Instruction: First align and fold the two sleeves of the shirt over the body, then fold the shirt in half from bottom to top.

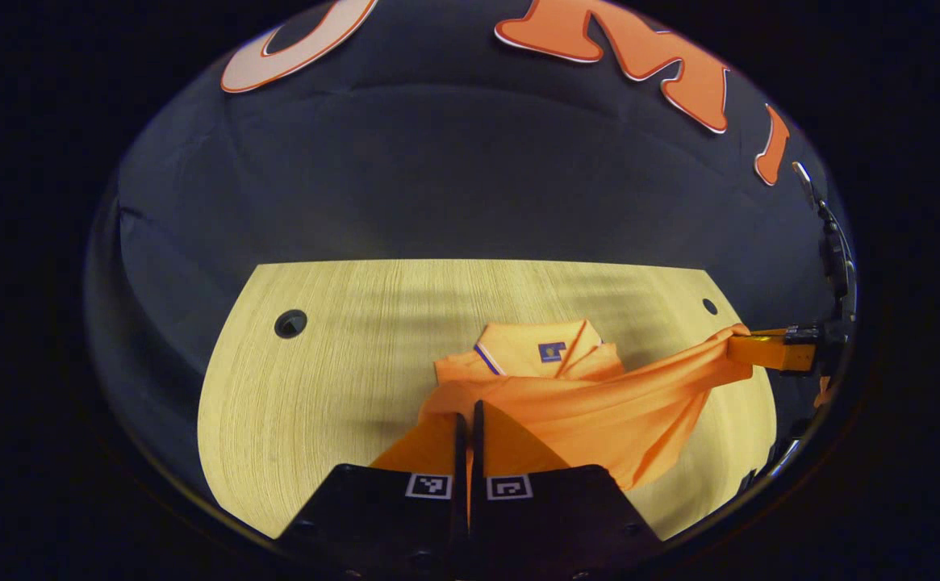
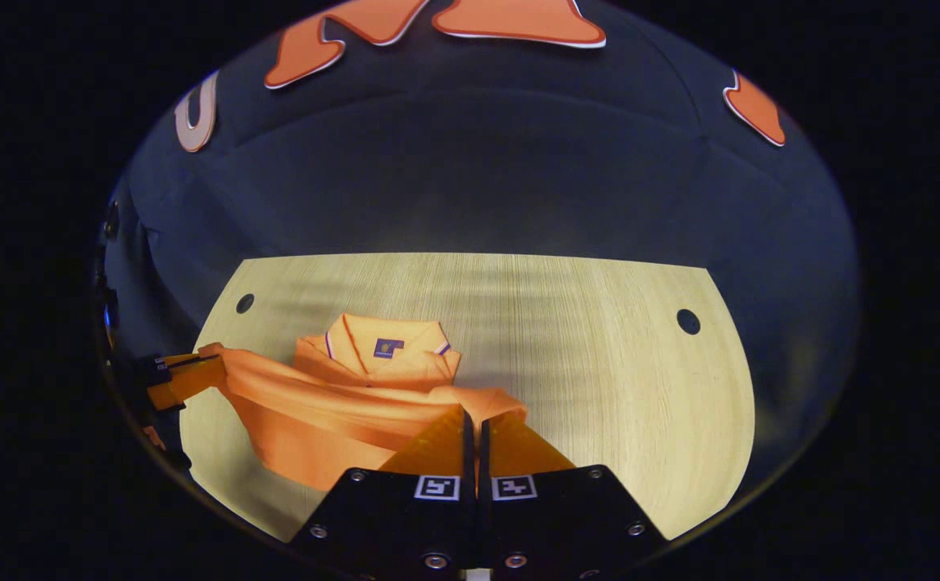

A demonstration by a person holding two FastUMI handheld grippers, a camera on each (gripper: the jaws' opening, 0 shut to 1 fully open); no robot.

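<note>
Both corners pinched, hem in the air.

My left gripper [image 1: 470,420] and right gripper [image 2: 474,428] each clamp a bottom corner of the shirt [image 1: 582,403], its hem stretched between them above the near table [image 2: 599,339]. It looks light, limp, prone to sagging, so corners are the hold. The collar [image 2: 385,339] lies flat mid-table; beyond it are bare wood and dark cloth wall [image 2: 470,177].
</note>
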